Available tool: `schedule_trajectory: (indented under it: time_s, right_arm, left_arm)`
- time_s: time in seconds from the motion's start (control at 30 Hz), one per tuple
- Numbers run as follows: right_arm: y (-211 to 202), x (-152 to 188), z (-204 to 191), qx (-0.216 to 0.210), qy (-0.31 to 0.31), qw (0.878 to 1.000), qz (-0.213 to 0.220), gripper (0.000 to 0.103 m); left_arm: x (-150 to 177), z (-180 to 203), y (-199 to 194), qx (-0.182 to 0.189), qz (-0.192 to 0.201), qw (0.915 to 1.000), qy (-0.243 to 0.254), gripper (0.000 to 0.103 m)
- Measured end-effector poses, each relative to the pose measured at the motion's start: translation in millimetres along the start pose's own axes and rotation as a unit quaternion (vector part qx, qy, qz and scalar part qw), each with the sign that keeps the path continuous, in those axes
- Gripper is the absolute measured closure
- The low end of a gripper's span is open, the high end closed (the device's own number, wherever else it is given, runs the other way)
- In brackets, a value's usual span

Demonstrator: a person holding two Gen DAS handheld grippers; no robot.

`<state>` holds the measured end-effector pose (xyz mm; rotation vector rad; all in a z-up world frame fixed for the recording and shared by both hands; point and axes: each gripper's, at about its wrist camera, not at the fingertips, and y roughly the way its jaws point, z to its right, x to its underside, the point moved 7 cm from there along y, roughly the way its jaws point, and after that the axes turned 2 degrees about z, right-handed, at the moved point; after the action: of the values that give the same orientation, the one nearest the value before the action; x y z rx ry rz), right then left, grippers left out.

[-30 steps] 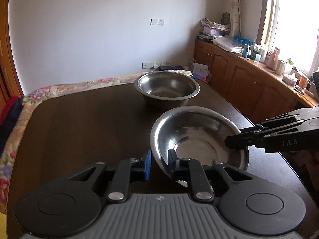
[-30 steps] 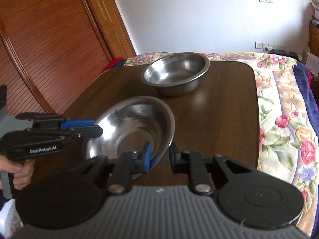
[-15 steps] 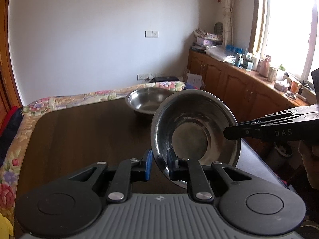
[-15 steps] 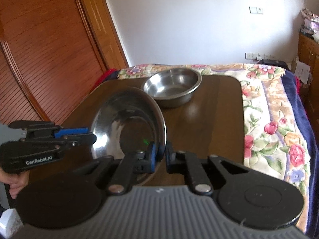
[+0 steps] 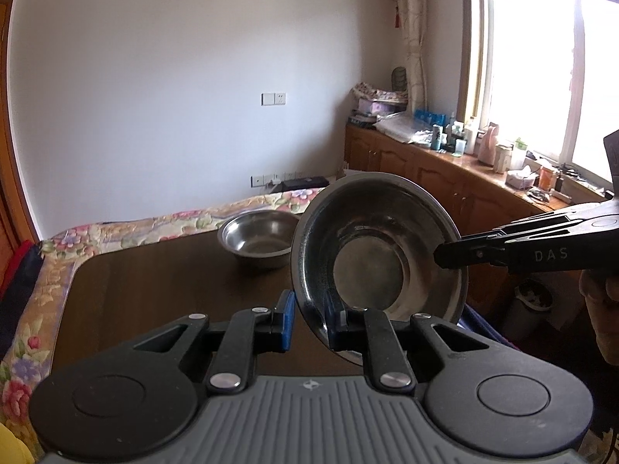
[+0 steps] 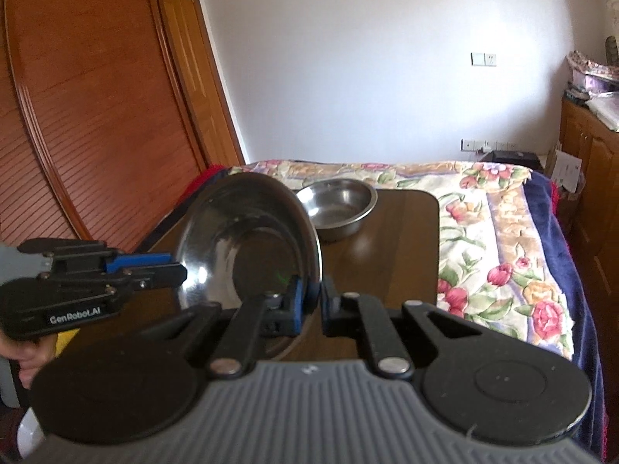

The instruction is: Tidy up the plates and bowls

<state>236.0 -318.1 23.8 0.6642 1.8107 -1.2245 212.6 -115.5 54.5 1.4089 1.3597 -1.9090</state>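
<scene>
A dark wooden desk (image 5: 147,294) beside a floral bedspread (image 6: 483,224) carries a steel bowl (image 5: 257,237). Both tools, left tool (image 5: 307,319) and right tool (image 6: 310,295), clamp the raised steel plate's (image 5: 377,255) rim.

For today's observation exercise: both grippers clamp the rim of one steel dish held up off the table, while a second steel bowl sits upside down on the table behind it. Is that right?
One detail is wrong. The second steel bowl stands upright, open side up, as the right wrist view shows. The rest holds: the left gripper and right gripper both clamp the rim of the steel dish, held above the table.
</scene>
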Motion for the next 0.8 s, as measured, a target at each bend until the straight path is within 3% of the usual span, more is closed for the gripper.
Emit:
schedule_trajectory:
  time_s: [0.8]
  right_arm:
    - [-95, 50, -54, -0.005, -0.041, 0.999, 0.026, 0.092]
  left_arm:
    - [50, 47, -103, 0.011, 0.020, 0.9990, 0.037, 0.056]
